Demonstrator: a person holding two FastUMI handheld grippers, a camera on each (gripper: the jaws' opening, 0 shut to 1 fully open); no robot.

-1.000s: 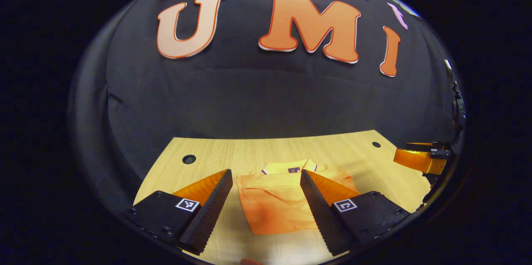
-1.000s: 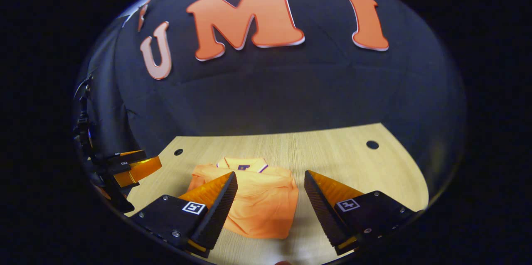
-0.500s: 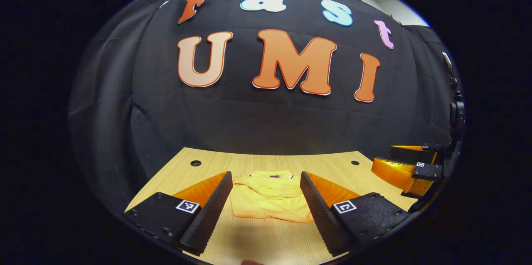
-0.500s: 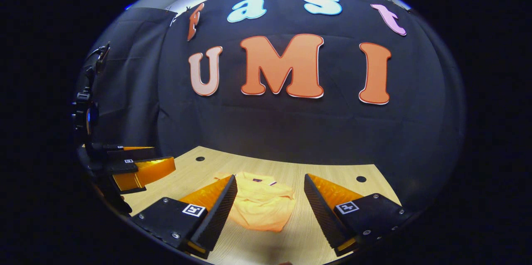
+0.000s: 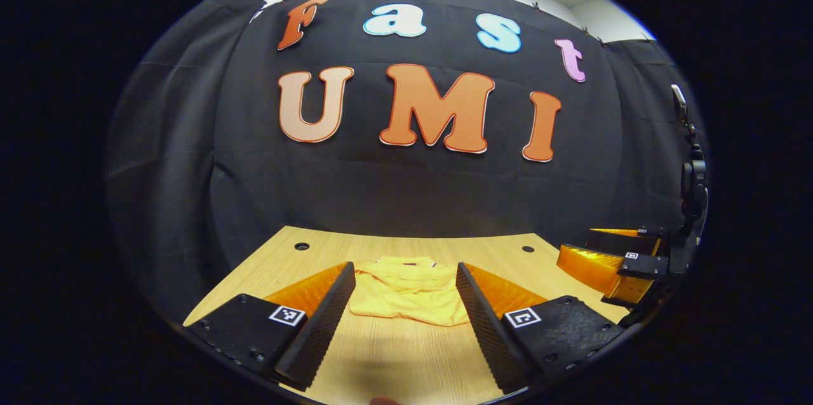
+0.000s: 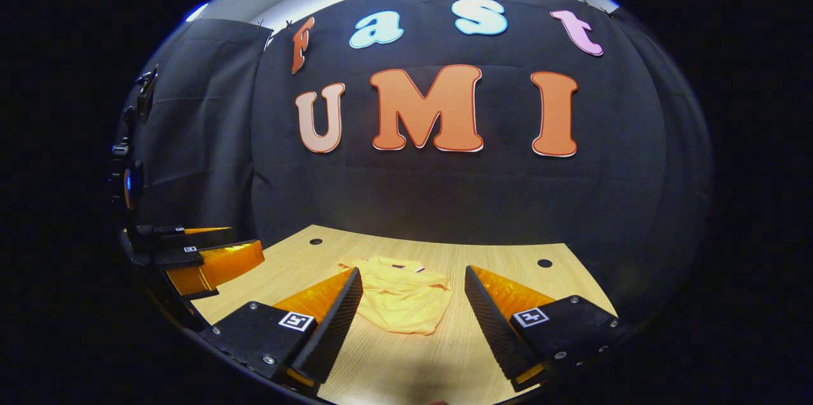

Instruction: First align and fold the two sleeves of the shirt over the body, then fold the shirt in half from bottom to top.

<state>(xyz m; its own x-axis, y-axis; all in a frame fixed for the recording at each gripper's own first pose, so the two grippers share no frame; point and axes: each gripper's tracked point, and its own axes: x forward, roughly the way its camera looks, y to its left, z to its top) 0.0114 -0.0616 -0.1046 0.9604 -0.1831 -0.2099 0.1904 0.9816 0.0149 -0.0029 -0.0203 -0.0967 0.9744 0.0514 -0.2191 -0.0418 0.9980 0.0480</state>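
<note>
Black cloth hangs in soft folds behind a pale wood-grain table [image 5: 394, 360] with small round holes near its far corners. Ahead of the left gripper [image 5: 404, 287], whose ribbed wedge-shaped fingers stand spread wide with nothing between them, the orange shirt [image 5: 408, 294] lies folded into a compact, slightly rumpled rectangle, collar toward the far edge. In the right gripper view the right gripper [image 6: 413, 294] is likewise spread and holding nothing, the shirt [image 6: 401, 300] flat on the table [image 6: 406, 367] just beyond its fingertips, well apart from both tools.
</note>
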